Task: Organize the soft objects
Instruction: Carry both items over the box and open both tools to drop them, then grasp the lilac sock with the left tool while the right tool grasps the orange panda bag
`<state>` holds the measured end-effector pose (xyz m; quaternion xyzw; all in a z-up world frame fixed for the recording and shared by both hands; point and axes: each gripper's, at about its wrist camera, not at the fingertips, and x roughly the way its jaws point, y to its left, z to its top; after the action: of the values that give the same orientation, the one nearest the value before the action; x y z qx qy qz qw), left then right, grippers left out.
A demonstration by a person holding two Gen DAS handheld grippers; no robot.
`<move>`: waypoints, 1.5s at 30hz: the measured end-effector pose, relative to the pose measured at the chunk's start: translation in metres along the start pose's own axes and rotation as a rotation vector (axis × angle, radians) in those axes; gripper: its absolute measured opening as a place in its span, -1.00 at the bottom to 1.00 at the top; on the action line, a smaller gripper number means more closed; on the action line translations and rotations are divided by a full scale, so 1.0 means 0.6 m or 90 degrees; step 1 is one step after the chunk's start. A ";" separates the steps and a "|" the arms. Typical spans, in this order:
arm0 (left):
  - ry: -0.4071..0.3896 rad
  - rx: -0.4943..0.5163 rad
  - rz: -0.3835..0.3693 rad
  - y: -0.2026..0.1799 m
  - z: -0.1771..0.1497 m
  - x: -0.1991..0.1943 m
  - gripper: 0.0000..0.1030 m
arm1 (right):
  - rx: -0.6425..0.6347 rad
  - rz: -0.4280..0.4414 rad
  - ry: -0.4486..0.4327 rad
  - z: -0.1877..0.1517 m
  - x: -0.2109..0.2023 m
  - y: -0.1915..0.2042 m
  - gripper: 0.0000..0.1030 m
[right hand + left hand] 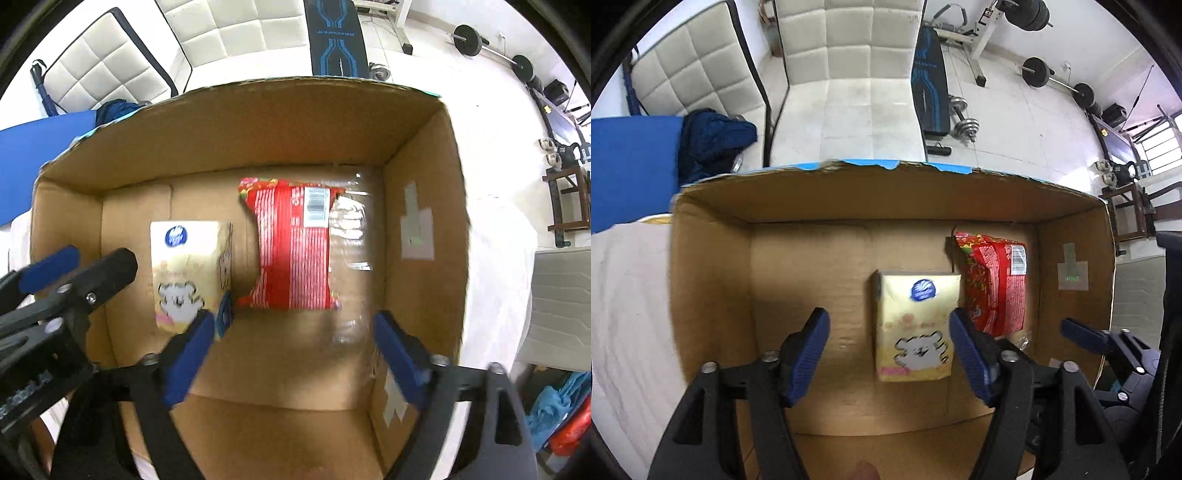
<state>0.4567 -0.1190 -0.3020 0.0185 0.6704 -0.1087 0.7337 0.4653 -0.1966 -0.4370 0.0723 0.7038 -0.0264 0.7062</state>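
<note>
An open cardboard box holds two soft packs on its floor. A yellow tissue pack with a white bear lies beside a red snack bag. My left gripper is open and empty above the box, its fingers either side of the tissue pack's near end. My right gripper is open and empty above the box floor, just in front of the red bag. The left gripper also shows in the right wrist view, and a finger of the right gripper shows in the left wrist view.
The box stands on a white cloth. Behind it are white quilted chairs, a blue mat, dark blue fabric, a weight bench and dumbbells. Blue and red bags lie at lower right.
</note>
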 end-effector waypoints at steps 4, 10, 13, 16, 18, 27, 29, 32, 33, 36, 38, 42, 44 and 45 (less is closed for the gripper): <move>-0.041 0.005 0.020 0.002 -0.025 -0.033 0.88 | -0.014 -0.001 -0.018 -0.046 -0.023 -0.010 1.00; -0.100 0.012 0.044 0.001 -0.079 -0.090 0.97 | -0.014 -0.006 -0.062 -0.123 -0.067 -0.010 1.00; -0.135 0.015 0.049 -0.003 -0.114 -0.126 0.97 | -0.003 -0.004 -0.080 -0.161 -0.092 -0.011 1.00; -0.166 0.017 0.067 -0.014 -0.152 -0.163 0.97 | -0.004 -0.006 -0.107 -0.200 -0.122 -0.019 1.00; -0.186 0.016 0.082 -0.020 -0.182 -0.189 0.97 | -0.009 -0.011 -0.126 -0.220 -0.141 -0.019 1.00; -0.228 -0.014 0.087 -0.024 -0.294 -0.262 0.97 | -0.034 -0.013 -0.189 -0.339 -0.242 -0.024 1.00; -0.233 -0.014 0.084 -0.027 -0.310 -0.275 0.97 | -0.033 -0.008 -0.202 -0.361 -0.265 -0.029 1.00; -0.252 -0.014 0.088 -0.029 -0.339 -0.300 0.97 | -0.030 -0.001 -0.226 -0.388 -0.298 -0.030 1.00; -0.263 -0.014 0.091 -0.029 -0.349 -0.311 0.97 | -0.030 0.005 -0.233 -0.396 -0.306 -0.027 1.00; -0.280 -0.010 0.089 -0.030 -0.370 -0.334 0.97 | -0.033 0.022 -0.240 -0.412 -0.329 -0.021 1.00; -0.287 -0.011 0.086 -0.026 -0.380 -0.347 0.97 | -0.034 0.040 -0.237 -0.422 -0.338 -0.020 1.00; -0.294 0.002 0.093 -0.016 -0.395 -0.357 0.97 | 0.003 0.062 -0.194 -0.426 -0.316 -0.048 1.00; -0.286 0.005 0.106 -0.007 -0.401 -0.346 0.97 | 0.049 0.067 -0.149 -0.422 -0.269 -0.078 1.00; -0.270 0.006 0.107 0.000 -0.403 -0.331 0.97 | 0.070 0.073 -0.128 -0.421 -0.246 -0.092 1.00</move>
<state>0.2045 -0.0502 -0.1300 0.0544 0.4965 -0.0515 0.8648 0.2063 -0.2255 -0.2931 0.1477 0.6219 -0.0315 0.7684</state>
